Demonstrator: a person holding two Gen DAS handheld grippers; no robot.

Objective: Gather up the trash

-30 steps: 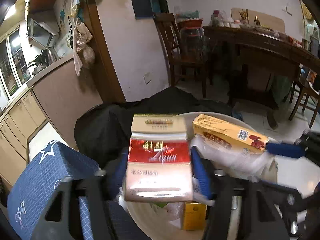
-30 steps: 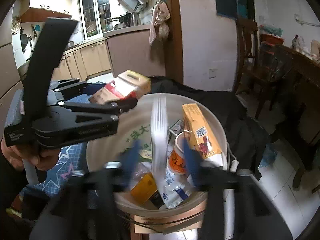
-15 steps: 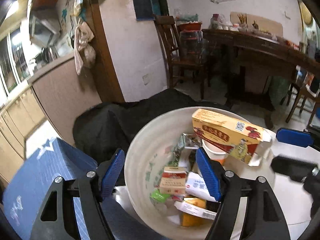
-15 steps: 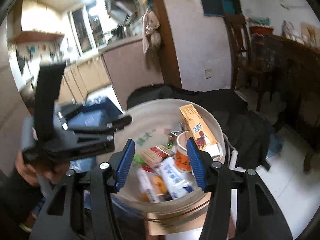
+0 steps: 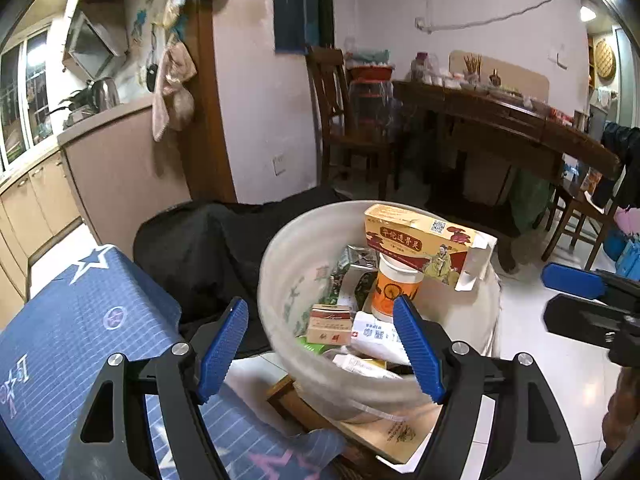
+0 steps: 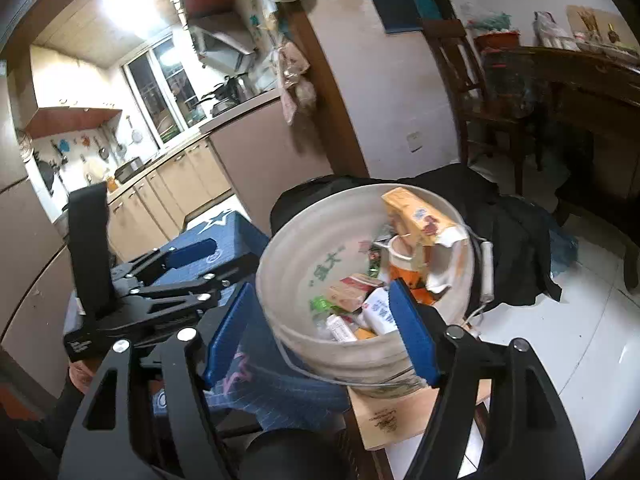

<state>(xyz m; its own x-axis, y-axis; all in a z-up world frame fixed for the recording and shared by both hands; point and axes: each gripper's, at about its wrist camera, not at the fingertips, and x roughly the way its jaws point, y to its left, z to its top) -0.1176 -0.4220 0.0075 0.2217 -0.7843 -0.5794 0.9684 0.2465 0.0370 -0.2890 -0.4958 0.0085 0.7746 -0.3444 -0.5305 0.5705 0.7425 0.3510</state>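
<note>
A white plastic bucket (image 5: 276, 264) (image 6: 280, 256) holds the trash. In it are a yellow and red carton (image 5: 424, 240) leaning on the rim, an orange cup (image 5: 396, 290), a red and cream cigarette pack (image 5: 328, 324) and a white wipes pack (image 5: 374, 334). My left gripper (image 5: 320, 346) is open and empty, just in front of the bucket's near wall. The jaws of my right gripper (image 6: 320, 332) are opening with nothing between them, and the bucket lies beyond. Each gripper shows in the other view: the right gripper (image 5: 560, 300) and the left gripper (image 6: 224, 264).
The bucket stands on a pale cardboard box (image 5: 384, 436). A blue star-patterned cloth (image 5: 80, 320) covers something to its left. Black fabric (image 5: 208, 248) lies behind it. A wooden chair (image 5: 340, 120) and dark table (image 5: 500, 120) stand farther back, on white floor tiles (image 6: 560, 340).
The left gripper let go of the cigarette pack, which now lies in the bucket. A white strip between the right fingers also dropped in. Both grippers drew back and the right jaws widened.
</note>
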